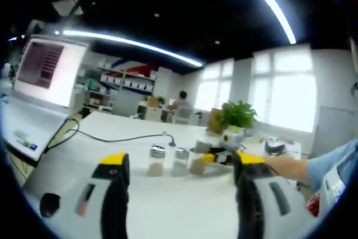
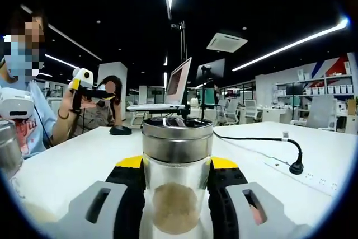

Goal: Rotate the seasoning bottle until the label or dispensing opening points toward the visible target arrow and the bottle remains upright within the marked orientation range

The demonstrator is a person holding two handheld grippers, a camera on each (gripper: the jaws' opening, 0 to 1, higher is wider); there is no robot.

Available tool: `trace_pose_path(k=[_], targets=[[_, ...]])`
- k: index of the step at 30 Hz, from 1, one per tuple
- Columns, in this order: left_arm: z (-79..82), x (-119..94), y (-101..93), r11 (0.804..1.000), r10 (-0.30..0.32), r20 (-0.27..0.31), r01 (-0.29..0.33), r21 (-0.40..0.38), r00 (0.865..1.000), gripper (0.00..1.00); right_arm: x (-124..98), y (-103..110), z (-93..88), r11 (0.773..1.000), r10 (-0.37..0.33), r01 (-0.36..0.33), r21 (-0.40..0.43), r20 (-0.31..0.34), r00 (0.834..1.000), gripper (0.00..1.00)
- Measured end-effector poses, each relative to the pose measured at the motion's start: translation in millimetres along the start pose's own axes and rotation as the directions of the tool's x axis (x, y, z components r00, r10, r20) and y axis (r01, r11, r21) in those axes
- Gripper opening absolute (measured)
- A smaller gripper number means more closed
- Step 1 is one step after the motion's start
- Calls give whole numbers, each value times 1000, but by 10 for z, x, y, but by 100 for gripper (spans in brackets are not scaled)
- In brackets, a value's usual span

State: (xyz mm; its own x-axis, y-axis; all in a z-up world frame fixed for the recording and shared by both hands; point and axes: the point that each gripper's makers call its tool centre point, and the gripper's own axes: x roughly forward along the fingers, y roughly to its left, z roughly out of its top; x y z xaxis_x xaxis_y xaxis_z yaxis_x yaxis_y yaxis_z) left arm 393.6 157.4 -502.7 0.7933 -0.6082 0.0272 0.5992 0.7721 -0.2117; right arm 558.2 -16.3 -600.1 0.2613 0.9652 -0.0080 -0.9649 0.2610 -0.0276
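In the left gripper view, the left gripper [image 1: 179, 167] hangs above the white worktop [image 1: 112, 155] with its yellow-tipped jaws wide apart and nothing between them. Beyond the jaws, three glass bottles stand upright in a row on the worktop: two with metal lids [image 1: 157, 159] [image 1: 180, 160] side by side, and the seasoning bottle [image 1: 197, 165] just to their right. The right gripper [image 1: 215, 158] reaches in from the right and is clamped on that seasoning bottle, with a sleeve [image 1: 335, 163] behind it. A black cable [image 1: 112, 138] runs across the worktop from an open laptop [image 1: 45, 82] at the left. A potted plant [image 1: 238, 118] stands farther back.

In the right gripper view, the right gripper [image 2: 177, 183] holds the seasoning bottle [image 2: 177, 177] between its jaws, which press on both sides of the glass body. The bottle stands upright, its metal lid [image 2: 177, 138] on top and brownish powder filling its lower part. Another bottle's metal lid [image 2: 8, 146] shows at the left edge. A black cable [image 2: 263, 141] ends in a plug on the worktop [image 2: 84, 155] to the right. The left gripper [image 2: 86, 90] is held up at the left in a person's hand [image 2: 70, 107]. A laptop [image 2: 168, 93] and a black mouse [image 2: 120, 130] sit beyond.
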Motion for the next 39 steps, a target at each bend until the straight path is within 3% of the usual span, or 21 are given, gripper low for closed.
trace_pose_path(k=[5,7,15,24,29,36,39], targets=[[-39,26,-37,1000,-14,-18,14,1,1000,81,-4,37,3,1000,0,0,-5,-14,1000,42],[-41,29,-48,1000,-18,-20,18,0,1000,81,-23,126,1,998,65,-65,8,-23,998,42],[-24,22,-22,1000,-9,-17,9,0,1000,81,-124,57,129,999,35,-35,-12,-2,999,42],[-60,33,-2,1000,-14,-34,14,1,999,81,-418,-65,682,999,-41,41,-4,43,998,42],[-55,26,75,1000,15,-25,-15,-1,1000,80,-515,33,932,995,-80,80,-63,1,997,42],[-98,44,58,1000,3,-41,-3,-3,999,80,-588,200,1431,989,-146,146,9,106,984,42],[-108,55,54,1000,-5,-45,5,-4,999,80,-590,334,1559,986,-169,167,30,100,981,42]])
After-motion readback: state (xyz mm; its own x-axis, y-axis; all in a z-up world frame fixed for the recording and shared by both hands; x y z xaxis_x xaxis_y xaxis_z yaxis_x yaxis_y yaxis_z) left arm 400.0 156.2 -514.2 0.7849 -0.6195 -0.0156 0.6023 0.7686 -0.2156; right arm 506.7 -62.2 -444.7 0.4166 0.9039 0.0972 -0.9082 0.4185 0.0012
